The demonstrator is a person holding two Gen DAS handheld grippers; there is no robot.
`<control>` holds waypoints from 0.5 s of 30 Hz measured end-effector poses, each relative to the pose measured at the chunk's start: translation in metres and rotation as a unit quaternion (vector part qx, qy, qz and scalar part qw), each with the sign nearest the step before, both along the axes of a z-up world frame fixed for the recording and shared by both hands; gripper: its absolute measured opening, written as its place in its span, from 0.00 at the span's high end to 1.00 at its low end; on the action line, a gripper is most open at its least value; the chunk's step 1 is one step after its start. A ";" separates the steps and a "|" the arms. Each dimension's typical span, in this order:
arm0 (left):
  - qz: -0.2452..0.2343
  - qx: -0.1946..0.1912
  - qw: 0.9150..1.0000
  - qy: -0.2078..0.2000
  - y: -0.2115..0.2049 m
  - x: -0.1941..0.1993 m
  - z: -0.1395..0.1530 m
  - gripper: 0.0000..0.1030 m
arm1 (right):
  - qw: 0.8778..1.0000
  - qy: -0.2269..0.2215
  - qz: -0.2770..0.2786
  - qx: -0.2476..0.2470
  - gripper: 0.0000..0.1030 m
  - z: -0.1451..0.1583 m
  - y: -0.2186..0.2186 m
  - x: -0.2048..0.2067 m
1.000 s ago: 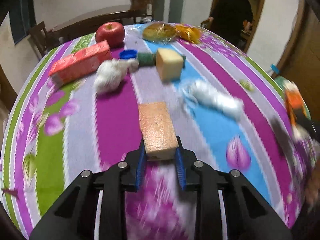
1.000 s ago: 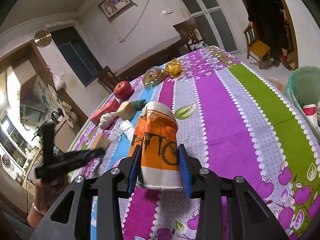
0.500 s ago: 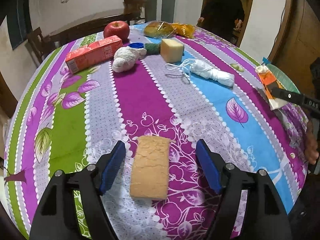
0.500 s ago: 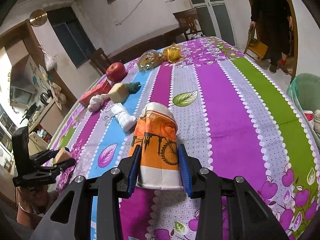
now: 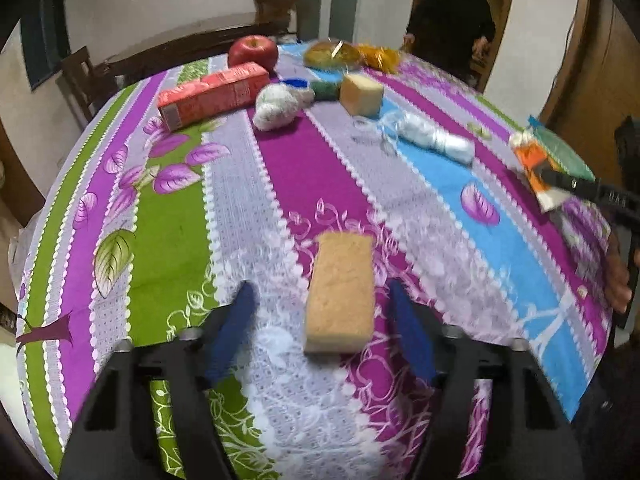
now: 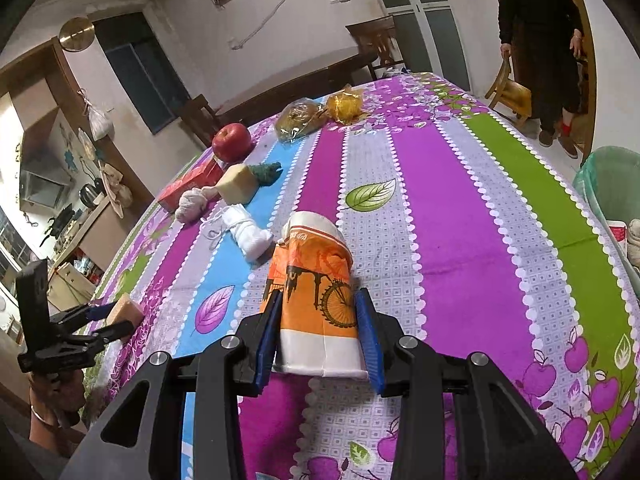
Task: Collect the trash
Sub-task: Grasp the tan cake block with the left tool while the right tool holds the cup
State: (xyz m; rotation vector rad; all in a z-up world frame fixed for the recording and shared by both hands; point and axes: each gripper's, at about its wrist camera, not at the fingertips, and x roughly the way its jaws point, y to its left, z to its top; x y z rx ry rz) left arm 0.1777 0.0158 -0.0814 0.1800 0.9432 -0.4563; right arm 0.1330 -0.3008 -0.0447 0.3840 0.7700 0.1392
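My left gripper [image 5: 320, 316] is open, its blue pads on either side of a tan sponge block [image 5: 342, 294] that lies on the striped tablecloth [image 5: 168, 216]. My right gripper [image 6: 318, 320] is shut on an orange and white paper cup [image 6: 314, 304] printed with a bicycle, held over the table. The cup [image 5: 538, 168] and right gripper also show at the right in the left wrist view. The left gripper [image 6: 106, 318] and sponge [image 6: 126, 308] show at the left in the right wrist view. A green-lined trash bin [image 6: 612, 188] stands past the table's right edge.
On the far table lie a red carton [image 5: 212, 94], a red apple [image 5: 253, 51], a crumpled white wad [image 5: 276, 106], a white rolled cloth [image 5: 434, 138], a yellow block [image 5: 360, 94], a blue cap [image 5: 294, 82] and bagged food [image 5: 332, 54]. A person in black [image 6: 538, 36] stands by the doorway.
My left gripper set the sponge down on the tablecloth, opened, and has drawn back slightly. My right gripper keeps its hold on the cup.
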 end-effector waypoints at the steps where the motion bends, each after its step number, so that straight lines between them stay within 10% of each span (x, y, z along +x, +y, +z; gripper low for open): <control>1: 0.000 0.010 1.000 -0.011 -0.001 -0.001 0.000 0.53 | 1.000 0.000 0.001 -0.001 0.63 0.000 0.000 0.000; 4: -0.011 0.005 1.000 -0.012 -0.002 -0.002 0.002 0.74 | 1.000 0.000 0.003 -0.003 0.63 0.001 0.000 -0.001; 15: 0.008 -0.021 0.999 -0.035 -0.009 -0.006 0.017 0.75 | 1.000 -0.003 0.006 -0.007 0.63 0.003 0.001 -0.003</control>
